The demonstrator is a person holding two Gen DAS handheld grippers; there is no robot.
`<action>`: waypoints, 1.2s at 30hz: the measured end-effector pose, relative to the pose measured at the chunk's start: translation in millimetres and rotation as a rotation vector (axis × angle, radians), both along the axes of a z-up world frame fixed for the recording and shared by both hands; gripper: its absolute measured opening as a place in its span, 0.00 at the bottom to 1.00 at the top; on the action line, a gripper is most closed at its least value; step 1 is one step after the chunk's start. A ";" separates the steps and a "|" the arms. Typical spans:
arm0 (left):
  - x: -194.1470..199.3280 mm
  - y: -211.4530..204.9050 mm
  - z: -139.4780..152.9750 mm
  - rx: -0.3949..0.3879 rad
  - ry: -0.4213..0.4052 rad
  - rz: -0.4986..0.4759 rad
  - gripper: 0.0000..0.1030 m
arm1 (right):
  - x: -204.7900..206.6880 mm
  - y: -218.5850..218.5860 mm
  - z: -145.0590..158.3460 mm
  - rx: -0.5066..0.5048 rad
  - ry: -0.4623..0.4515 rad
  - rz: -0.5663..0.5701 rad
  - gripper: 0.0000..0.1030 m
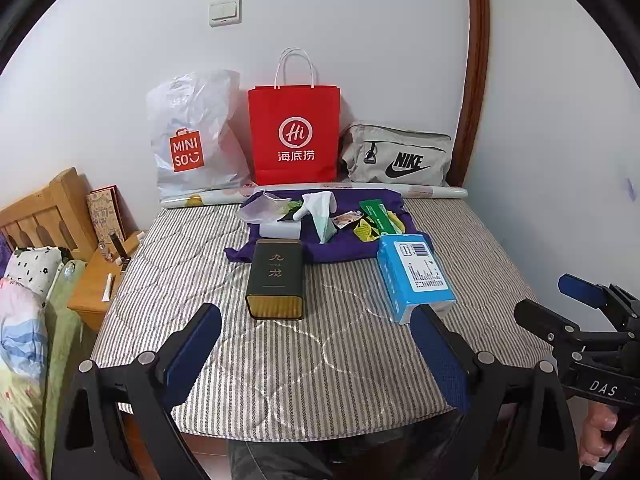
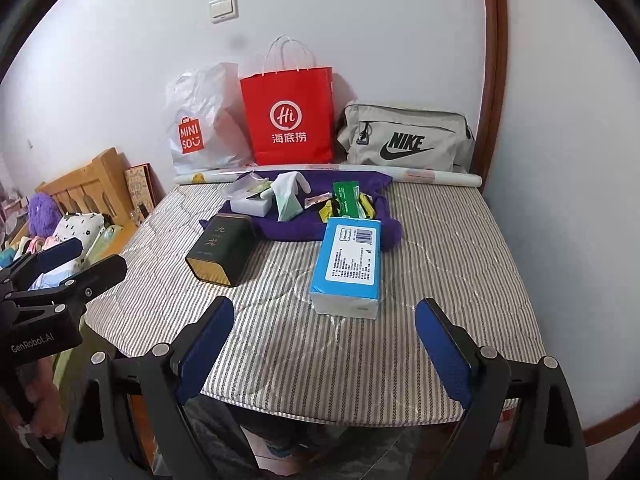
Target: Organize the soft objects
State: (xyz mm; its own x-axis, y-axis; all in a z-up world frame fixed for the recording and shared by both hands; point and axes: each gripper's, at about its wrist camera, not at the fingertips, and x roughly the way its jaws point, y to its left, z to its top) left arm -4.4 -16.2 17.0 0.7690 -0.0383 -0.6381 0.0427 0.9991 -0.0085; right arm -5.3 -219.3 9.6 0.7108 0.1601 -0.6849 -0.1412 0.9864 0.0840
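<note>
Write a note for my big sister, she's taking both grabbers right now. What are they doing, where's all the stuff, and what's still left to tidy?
Left gripper: open, empty, hovering over the near edge of the striped mattress.
Right gripper: open, empty, same height, beside the left one.
Things: dark tea tin and blue tissue pack lie on the mattress nearest you. Behind them, a purple cloth carries a white glove, a green box and small wrappers.
Against the wall: Miniso plastic bag, red paper bag, grey Nike pouch.
Done: nothing looks sorted yet.
Left: everything; probably start with the tissue pack, nearest the right gripper.
</note>
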 end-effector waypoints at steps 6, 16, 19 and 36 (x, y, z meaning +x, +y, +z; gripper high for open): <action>1.1 1.1 -0.2 -0.001 0.001 0.000 0.93 | 0.1 0.6 -0.3 -0.003 -0.001 0.001 0.89; 1.0 1.6 -1.1 0.001 0.001 0.002 0.93 | 0.2 1.3 -1.2 -0.005 -0.001 0.006 0.89; 0.6 1.4 -1.0 -0.001 0.001 0.002 0.93 | 0.2 1.3 -1.4 -0.005 -0.001 0.007 0.89; -0.3 1.8 -2.5 -0.003 0.001 0.004 0.93 | 0.3 1.8 -1.1 -0.010 -0.003 0.010 0.89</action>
